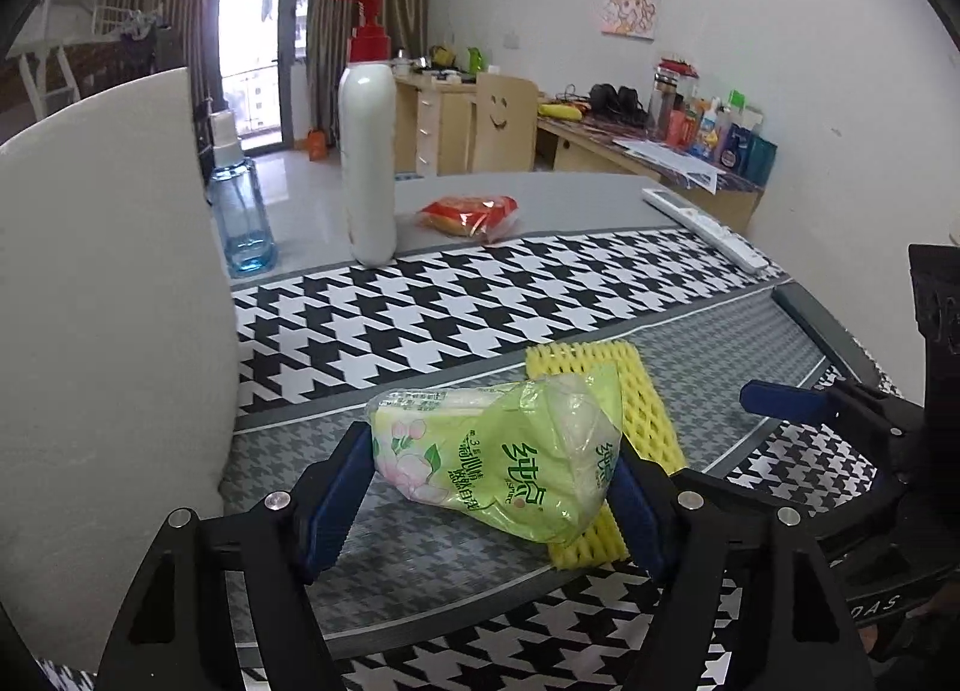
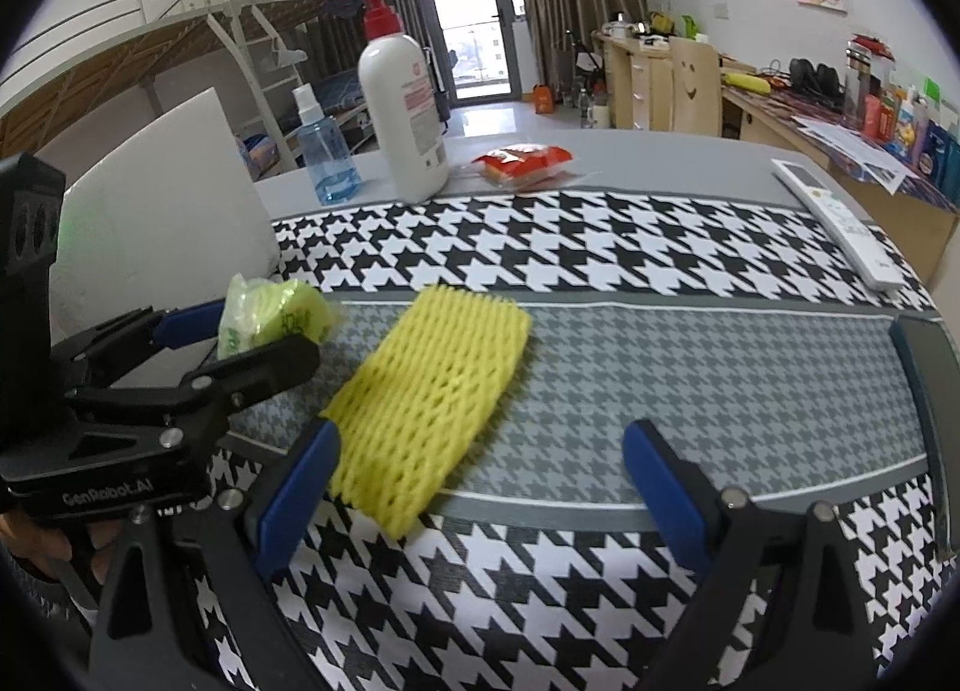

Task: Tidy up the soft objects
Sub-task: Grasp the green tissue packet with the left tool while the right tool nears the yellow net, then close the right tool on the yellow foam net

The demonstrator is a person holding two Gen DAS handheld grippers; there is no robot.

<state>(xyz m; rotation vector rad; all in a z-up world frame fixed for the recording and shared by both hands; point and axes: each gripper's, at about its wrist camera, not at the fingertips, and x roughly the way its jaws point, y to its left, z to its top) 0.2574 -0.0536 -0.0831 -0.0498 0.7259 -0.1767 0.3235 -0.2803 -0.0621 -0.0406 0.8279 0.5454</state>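
A white board (image 1: pixel 108 283) stands at the far left of the worktop (image 2: pixel 600 247), well left of the yellow foam net (image 2: pixel 420 397) that lies flat on the grey houndstooth band. Just right of the board, the left claw (image 1: pixel 489 481) is clamped on a green tissue pack (image 1: pixel 498 457); its blue pads (image 1: pixel 336 493) press both ends of the pack, which is tilted and partly covers the net's left edge in the left wrist view. Behind the net, at the far edge of the cloth, a blue spray bottle (image 2: pixel 327 156) stands left of a white pump bottle (image 2: pixel 408 114), and a red snack packet (image 2: pixel 522 162) lies to the right of both. The right claw (image 2: pixel 480 487) hangs just in front of the net with its pads (image 2: pixel 666 499) wide apart and nothing between them; the near corner of the net lies by its left pad. A white remote (image 2: pixel 834 223) rests far right of the net, along the worktop's edge.
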